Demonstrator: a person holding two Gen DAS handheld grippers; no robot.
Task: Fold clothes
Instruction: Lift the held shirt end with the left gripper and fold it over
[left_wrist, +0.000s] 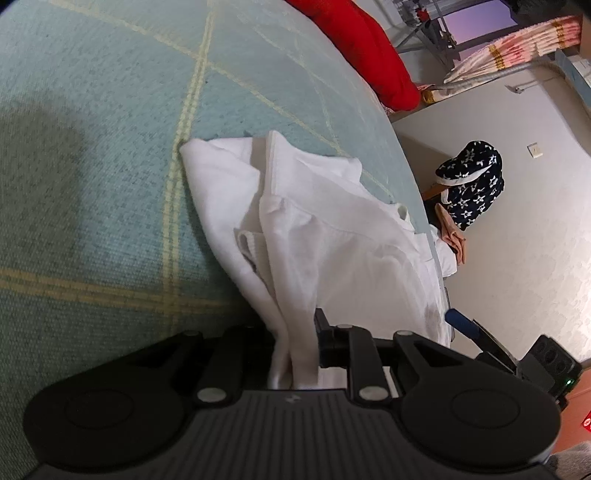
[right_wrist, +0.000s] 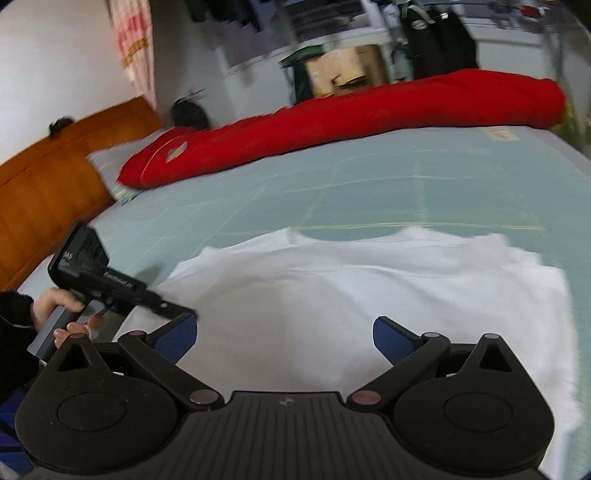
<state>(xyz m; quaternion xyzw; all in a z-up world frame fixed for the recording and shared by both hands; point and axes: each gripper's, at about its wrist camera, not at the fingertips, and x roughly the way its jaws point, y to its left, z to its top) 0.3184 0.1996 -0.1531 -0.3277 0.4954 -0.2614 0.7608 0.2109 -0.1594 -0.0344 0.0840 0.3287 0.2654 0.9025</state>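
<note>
Left hand-held gripper (left_wrist: 295, 343) pinches shirt (left_wrist: 325, 236) edge; right hand-held gripper (right_wrist: 284, 336) wide, empty above it. Shirt mostly flat on bed (right_wrist: 369, 192); folding barely begun.

Red quilt (right_wrist: 369, 122) (rolled) on green bed (right_wrist: 369, 192); wooden headboard (right_wrist: 48, 177).

You're in a home bedroom: a wide bed under a pale green woven cover with yellow check lines (right_wrist: 369, 192), an orange-brown wooden headboard (right_wrist: 44, 177), a long red stuffed bolster pillow (right_wrist: 369, 118) along the far side. Dark garments hanging on a rack (right_wrist: 439, 40), cardboard boxes (right_wrist: 343, 70), a navy star-print fleece garment (left_wrist: 471, 184) by the white wall.
</note>
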